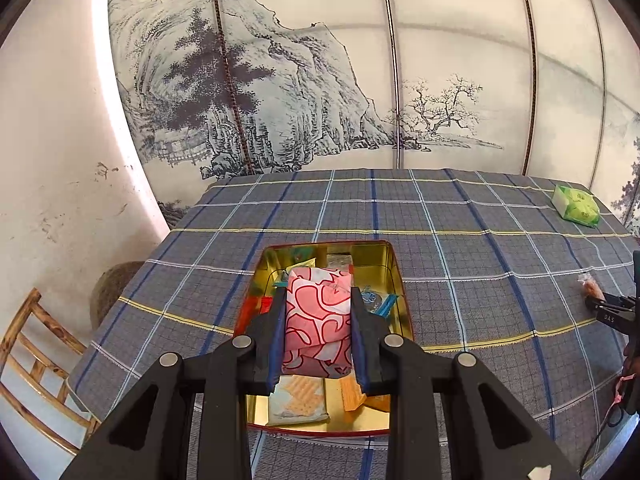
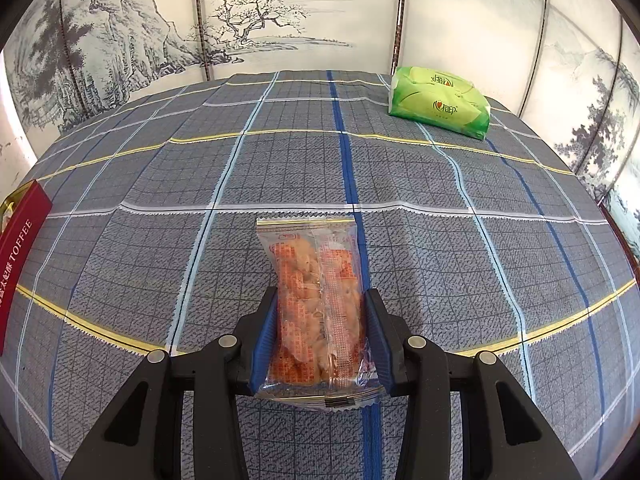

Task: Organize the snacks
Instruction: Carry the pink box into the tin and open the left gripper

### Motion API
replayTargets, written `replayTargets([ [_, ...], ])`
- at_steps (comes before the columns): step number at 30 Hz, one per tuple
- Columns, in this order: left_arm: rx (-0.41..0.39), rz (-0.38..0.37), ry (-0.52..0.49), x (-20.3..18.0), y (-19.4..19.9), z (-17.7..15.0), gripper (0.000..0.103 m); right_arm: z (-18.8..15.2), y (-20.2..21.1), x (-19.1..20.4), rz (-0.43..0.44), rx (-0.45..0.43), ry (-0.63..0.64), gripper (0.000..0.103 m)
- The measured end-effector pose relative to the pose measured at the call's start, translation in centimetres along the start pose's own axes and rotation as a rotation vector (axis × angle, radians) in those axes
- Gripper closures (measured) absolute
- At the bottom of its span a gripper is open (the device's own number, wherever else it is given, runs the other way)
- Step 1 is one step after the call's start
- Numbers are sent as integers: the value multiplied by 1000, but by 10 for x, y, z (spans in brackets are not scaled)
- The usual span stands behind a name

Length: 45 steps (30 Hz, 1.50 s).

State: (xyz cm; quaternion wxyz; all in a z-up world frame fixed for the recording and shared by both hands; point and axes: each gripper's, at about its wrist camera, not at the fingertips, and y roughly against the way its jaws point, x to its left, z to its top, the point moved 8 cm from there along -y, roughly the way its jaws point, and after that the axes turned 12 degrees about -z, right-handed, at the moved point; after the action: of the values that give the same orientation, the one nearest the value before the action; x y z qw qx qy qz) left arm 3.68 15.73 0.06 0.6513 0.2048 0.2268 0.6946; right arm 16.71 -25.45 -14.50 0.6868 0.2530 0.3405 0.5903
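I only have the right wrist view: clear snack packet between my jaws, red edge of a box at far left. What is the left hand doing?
Observer: The left gripper is shut on a pink packet with red swirls, right over the open tin.
Operator: Anything in that tin already?
Observer: Yes, several wrapped snacks lie on its gold floor, including a cracker packet at the near end.
Operator: Can the left camera see my side?
Observer: Only just. At its right edge it shows your right gripper with the clear snack packet, well apart from the tin.
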Motion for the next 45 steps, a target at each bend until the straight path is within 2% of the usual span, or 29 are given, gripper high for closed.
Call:
replayTargets([
  [18, 10, 34, 21, 20, -5, 2, 78, 0, 0, 1, -4, -1, 3, 60],
  [26, 67, -49, 93, 46, -30, -11, 78, 1, -1, -1, -3, 0, 3, 61],
  [31, 141, -106, 112, 58, -54, -22, 78, 1, 0, -2, 1, 1, 0, 61],
  [37, 191, -114, 39, 47, -82, -27, 78, 0, 0, -2, 3, 1, -2, 61],
  [45, 250, -208, 57, 23, -129, -14, 77, 0, 0, -2, 3, 1, -3, 60],
])
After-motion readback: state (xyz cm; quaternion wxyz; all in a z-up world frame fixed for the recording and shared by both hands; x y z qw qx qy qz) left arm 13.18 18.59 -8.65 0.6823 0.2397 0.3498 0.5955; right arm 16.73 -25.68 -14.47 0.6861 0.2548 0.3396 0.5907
